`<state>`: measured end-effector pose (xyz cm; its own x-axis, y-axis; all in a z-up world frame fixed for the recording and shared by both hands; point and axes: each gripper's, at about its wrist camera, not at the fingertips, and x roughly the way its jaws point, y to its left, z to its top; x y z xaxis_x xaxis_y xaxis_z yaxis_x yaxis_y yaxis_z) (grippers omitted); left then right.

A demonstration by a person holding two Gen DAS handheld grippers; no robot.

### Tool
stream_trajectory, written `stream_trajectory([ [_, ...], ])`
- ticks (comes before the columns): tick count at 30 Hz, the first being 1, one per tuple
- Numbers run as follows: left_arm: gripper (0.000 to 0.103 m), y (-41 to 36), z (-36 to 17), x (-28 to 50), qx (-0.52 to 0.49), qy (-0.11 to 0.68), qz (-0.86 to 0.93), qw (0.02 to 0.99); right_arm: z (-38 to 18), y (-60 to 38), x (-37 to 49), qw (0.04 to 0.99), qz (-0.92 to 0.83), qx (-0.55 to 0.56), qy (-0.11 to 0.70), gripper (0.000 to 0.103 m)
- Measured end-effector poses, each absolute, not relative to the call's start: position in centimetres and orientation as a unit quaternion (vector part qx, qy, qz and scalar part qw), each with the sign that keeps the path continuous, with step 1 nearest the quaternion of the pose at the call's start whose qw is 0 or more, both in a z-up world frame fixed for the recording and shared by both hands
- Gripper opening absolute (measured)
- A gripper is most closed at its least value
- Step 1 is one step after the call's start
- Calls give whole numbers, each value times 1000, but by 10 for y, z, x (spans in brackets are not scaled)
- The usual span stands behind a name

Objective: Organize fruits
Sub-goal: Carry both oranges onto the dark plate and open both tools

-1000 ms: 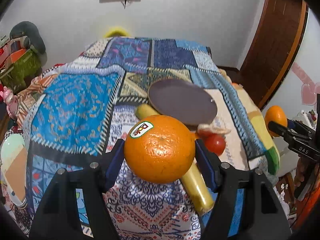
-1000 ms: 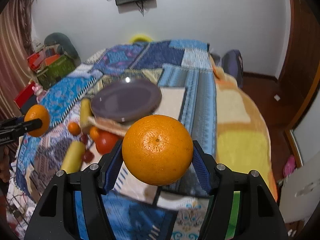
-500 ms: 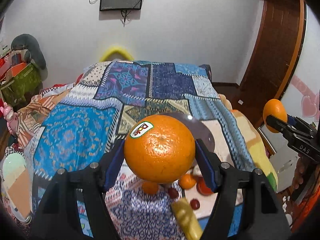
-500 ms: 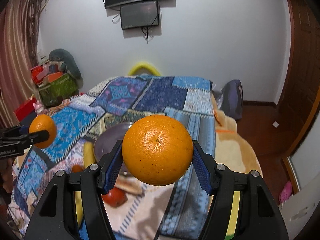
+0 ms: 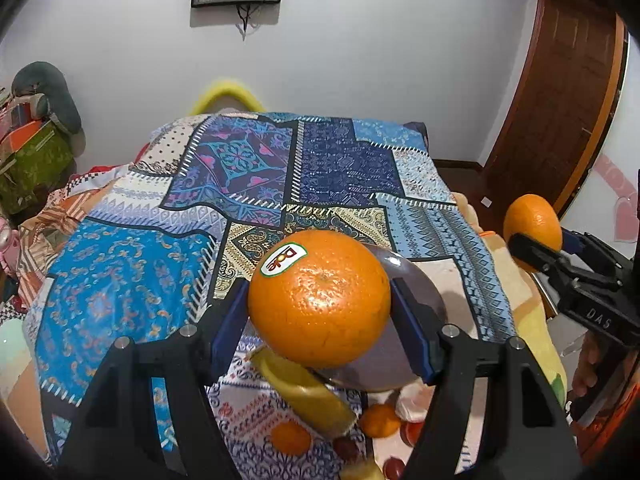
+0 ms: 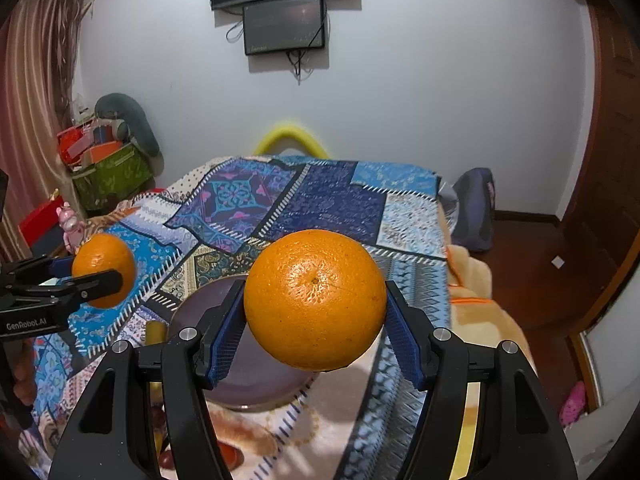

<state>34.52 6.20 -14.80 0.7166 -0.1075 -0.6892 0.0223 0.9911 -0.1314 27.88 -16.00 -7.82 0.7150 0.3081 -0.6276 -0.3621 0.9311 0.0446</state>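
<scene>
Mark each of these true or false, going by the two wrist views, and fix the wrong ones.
1. The left gripper is clamped on an orange with a sticker. True.
2. The right gripper is empty. False: its jaws hold a plain orange with no sticker showing.
3. The dark round plate has an orange lying on it. False: no orange shows on the visible part of the plate; both big oranges are held in the air.
4. A banana lies on the patchwork bedspread by the plate. True.
5. The screen on the wall shows a bright picture. False: it is dark.
</scene>
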Motion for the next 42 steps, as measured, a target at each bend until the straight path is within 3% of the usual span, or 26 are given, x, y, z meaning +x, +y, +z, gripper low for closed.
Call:
stream_trajectory([
  [23, 69, 57, -236, 419, -40, 463, -43, 885, -172, -117, 352, 871, 200, -65, 443, 62],
  [38, 73, 52, -235, 416, -42, 458, -57, 886, -193, -108, 350, 855, 205, -90, 467, 63],
  [42, 73, 56, -231, 409, -55, 458, -51, 886, -184, -114, 342, 866, 201, -78, 452, 79],
])
